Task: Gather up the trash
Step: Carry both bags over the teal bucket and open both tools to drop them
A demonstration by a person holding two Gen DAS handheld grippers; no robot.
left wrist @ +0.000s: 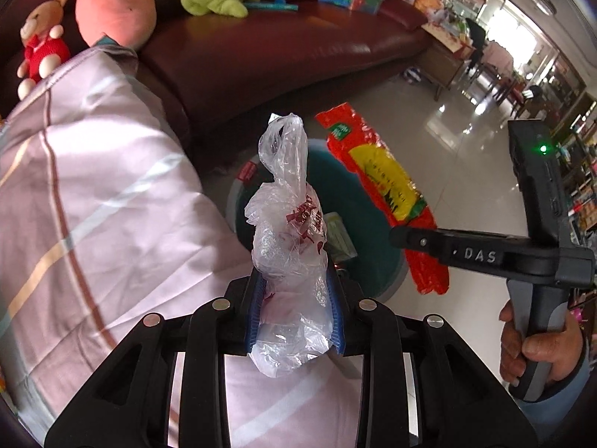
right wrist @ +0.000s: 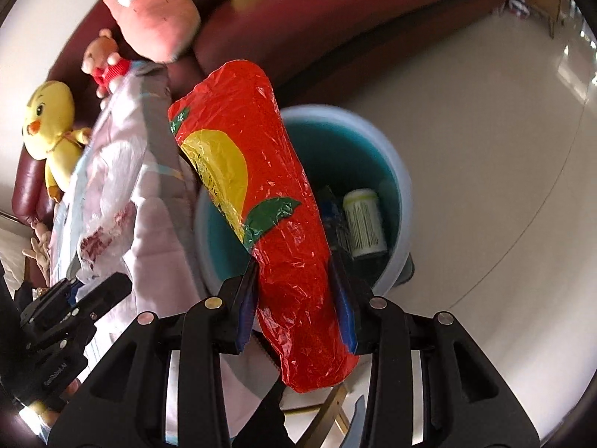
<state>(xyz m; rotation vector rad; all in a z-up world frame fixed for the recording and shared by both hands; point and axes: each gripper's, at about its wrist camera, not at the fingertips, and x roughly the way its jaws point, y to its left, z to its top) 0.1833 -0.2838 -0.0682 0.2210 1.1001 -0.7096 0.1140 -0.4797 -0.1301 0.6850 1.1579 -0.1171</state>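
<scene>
Clear bag (left wrist: 291, 231): thin crinkled film with red print, bunched into an upright twist at centre frame of the left view; the left gripper (left wrist: 294, 313) is clenched on its lower part, blue ribbed pads pressing both sides.
Red wrapper (right wrist: 276, 224): glossy creased foil, long and flat, with a yellow disc and green leaf shapes; centre of the right view, grasped near its lower end by the right gripper (right wrist: 298, 306). In the left view it hangs at centre right (left wrist: 384, 186) from that gripper.
Bin (right wrist: 403, 201): round, pale rim, teal inside, on the floor behind and below both pieces of trash. Inside it: a white cylinder (right wrist: 363, 222) with a green band and fine print, and dark scraps I cannot make out.
Blanket (left wrist: 93, 194): smooth pale pink cloth with thin stripes, left of frame.
Sofa (left wrist: 283, 48): shiny dark red leather, upper frame, carrying plush toys (left wrist: 115, 3).
Floor (right wrist: 503, 130): polished pale tile.
</scene>
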